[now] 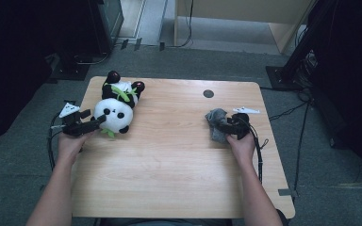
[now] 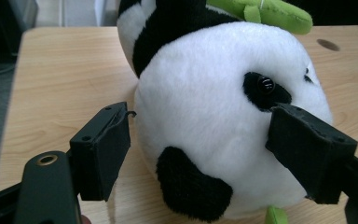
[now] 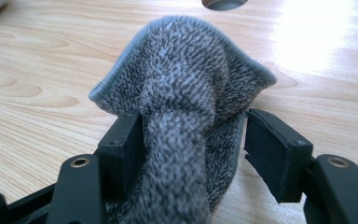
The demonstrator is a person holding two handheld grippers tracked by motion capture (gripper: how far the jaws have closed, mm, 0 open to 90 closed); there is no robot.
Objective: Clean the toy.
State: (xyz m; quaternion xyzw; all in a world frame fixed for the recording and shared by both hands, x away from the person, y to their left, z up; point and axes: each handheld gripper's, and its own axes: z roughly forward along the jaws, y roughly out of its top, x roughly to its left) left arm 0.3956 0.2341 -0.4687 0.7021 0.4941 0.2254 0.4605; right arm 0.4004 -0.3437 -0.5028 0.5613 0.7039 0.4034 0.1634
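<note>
On the wooden table (image 1: 169, 155) in the high view, the plush panda (image 1: 117, 104) lies at the left gripper (image 1: 95, 123) and the grey knitted cloth (image 1: 215, 123) at the right gripper (image 1: 231, 128). In the left gripper view, the panda's head (image 2: 223, 135) is straddled by open jaws, the right pad touching; centring is advised before squeezing. In the right gripper view, the cloth (image 3: 182, 121) is bunched between parted jaws, loosely; a clean release is best made before withdrawal.
</note>
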